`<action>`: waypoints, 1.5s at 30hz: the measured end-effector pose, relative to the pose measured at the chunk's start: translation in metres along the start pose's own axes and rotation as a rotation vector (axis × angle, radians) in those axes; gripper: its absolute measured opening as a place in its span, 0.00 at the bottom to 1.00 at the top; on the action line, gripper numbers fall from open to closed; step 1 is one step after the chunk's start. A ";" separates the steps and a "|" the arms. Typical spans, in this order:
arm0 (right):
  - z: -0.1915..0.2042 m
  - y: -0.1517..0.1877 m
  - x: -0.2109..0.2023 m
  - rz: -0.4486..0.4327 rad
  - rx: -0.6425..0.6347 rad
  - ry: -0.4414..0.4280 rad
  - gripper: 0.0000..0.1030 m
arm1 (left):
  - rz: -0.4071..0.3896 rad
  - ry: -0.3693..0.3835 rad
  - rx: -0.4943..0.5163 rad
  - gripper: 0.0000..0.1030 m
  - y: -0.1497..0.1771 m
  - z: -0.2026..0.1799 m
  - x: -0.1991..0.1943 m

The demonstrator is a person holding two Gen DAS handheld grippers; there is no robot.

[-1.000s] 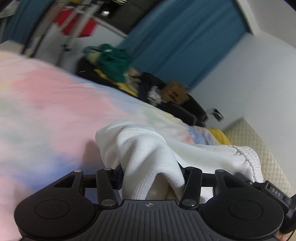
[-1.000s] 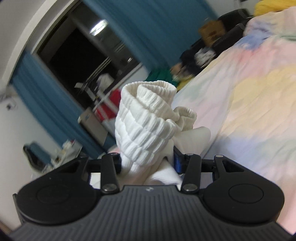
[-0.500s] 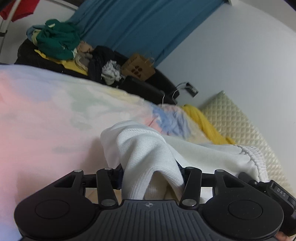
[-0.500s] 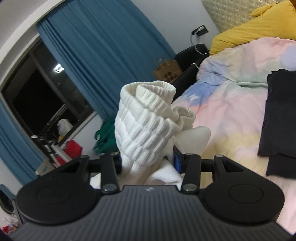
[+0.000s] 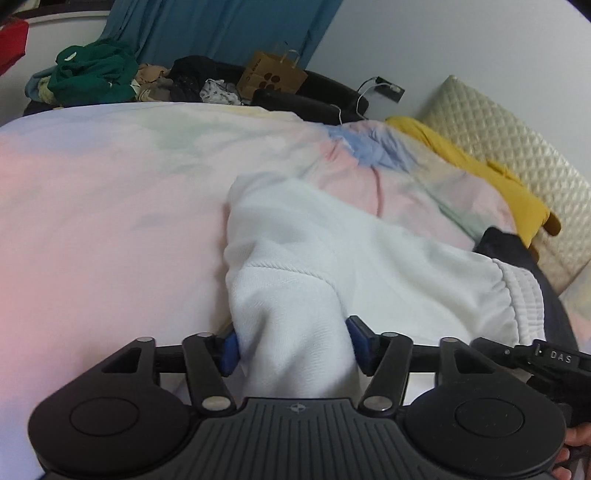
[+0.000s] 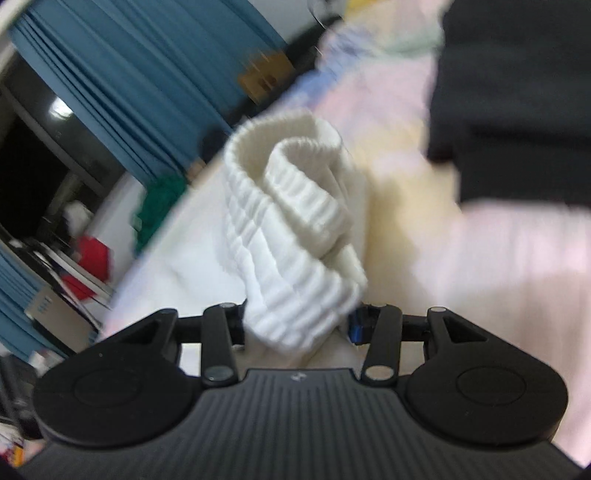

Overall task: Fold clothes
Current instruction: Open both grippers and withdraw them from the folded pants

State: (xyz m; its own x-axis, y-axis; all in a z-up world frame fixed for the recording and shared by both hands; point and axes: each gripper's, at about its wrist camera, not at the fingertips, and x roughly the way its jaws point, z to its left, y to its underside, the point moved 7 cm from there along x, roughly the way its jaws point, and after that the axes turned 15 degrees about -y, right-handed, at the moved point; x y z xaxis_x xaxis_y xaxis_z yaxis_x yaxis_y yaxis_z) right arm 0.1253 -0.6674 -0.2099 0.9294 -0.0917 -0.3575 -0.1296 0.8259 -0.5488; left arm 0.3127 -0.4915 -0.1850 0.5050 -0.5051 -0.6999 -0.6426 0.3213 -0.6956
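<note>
White fleece everywhere: the sweatshirt (image 5: 332,258) lies across the bed (image 5: 110,206), draped over a pastel tie-dye cover, and both tongs have a piece of it. In the left wrist view the left tongs (image 5: 291,345) have a bunched fold of the plain knit between their blue pads (image 5: 229,350), and the jaws are opening right now, with the cloth sitting in the gap and bulging out on both sides so it seems to touch both pads. The rest of the garment spreads out ahead and off to the right, ending in a ribbed hem (image 5: 524,295) close to something dark (image 5: 517,247) lying on the cover. Further back there's a yellow pillow (image 5: 480,166), a quilted cream headboard (image 5: 517,147), a brown paper bag (image 5: 271,74), a pile of green clothes (image 5: 92,74) and blue curtains (image 5: 221,26). The right wrist view is pretty blurry, but you can see the right tongs (image 6: 299,325) clamped on the ribbed cuff (image 6: 291,221), which stands up curled over above the jaws. Behind it is the pastel cover again, a dark folded garment (image 6: 517,103) at the upper right, and more blue curtain (image 6: 147,74) next to a dark window (image 6: 33,177).
</note>
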 end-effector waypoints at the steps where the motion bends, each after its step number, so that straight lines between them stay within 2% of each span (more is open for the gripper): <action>1: -0.003 0.003 -0.002 0.003 0.022 -0.002 0.48 | -0.002 -0.011 0.003 0.62 0.001 -0.001 -0.009; 3: -0.005 0.002 -0.008 0.007 0.063 -0.004 0.49 | -0.005 -0.033 0.009 0.67 0.004 -0.002 -0.027; 5: 0.002 -0.002 -0.017 0.032 0.074 0.040 0.49 | -0.006 -0.045 0.011 0.68 0.005 -0.004 -0.048; 8: 0.025 -0.008 -0.040 0.056 0.015 0.105 0.50 | -0.038 -0.050 0.017 0.73 -0.001 -0.008 -0.092; 11: 0.057 -0.011 -0.068 0.063 -0.091 0.134 0.49 | -0.098 -0.064 0.045 0.77 -0.009 -0.014 -0.144; 13: 0.082 -0.012 -0.089 0.049 -0.170 0.117 0.49 | -0.134 -0.073 0.077 0.80 -0.012 -0.021 -0.179; 17: 0.134 -0.006 -0.131 0.025 -0.295 0.075 0.49 | -0.222 -0.125 0.134 0.92 -0.010 -0.033 -0.253; 19: 0.159 -0.001 -0.151 0.014 -0.343 0.054 0.52 | -0.261 -0.119 0.158 0.95 -0.004 -0.042 -0.287; 20: 0.171 0.004 -0.160 0.011 -0.366 0.038 0.53 | -0.283 -0.113 0.171 1.00 -0.001 -0.046 -0.305; 24: 0.217 0.018 -0.190 -0.017 -0.473 0.005 0.82 | -0.358 -0.143 0.201 1.00 0.022 -0.054 -0.364; 25: 0.227 0.022 -0.197 -0.031 -0.500 0.005 0.86 | -0.373 -0.156 0.207 1.00 0.029 -0.054 -0.376; 26: 0.235 0.026 -0.203 -0.042 -0.525 0.007 0.85 | -0.387 -0.168 0.212 1.00 0.037 -0.054 -0.387; 30: 0.257 0.049 -0.220 -0.058 -0.586 0.008 0.85 | -0.408 -0.201 0.205 1.00 0.065 -0.046 -0.417; 36: 0.274 0.089 -0.230 -0.087 -0.631 -0.004 0.85 | -0.412 -0.221 0.131 1.00 0.098 -0.020 -0.439; 42: 0.273 0.123 -0.226 -0.141 -0.651 0.008 0.85 | -0.425 -0.259 0.096 1.00 0.117 0.001 -0.440; 45: 0.265 0.135 -0.219 -0.137 -0.642 0.022 0.85 | -0.416 -0.266 0.087 1.00 0.125 0.009 -0.433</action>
State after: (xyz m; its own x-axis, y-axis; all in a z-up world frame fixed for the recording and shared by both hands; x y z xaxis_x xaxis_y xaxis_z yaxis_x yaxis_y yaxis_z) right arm -0.0040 -0.3885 -0.0054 0.9459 -0.1893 -0.2635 -0.1971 0.3101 -0.9301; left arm 0.0183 -0.2256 0.0298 0.8450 -0.3870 -0.3692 -0.3104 0.2073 -0.9277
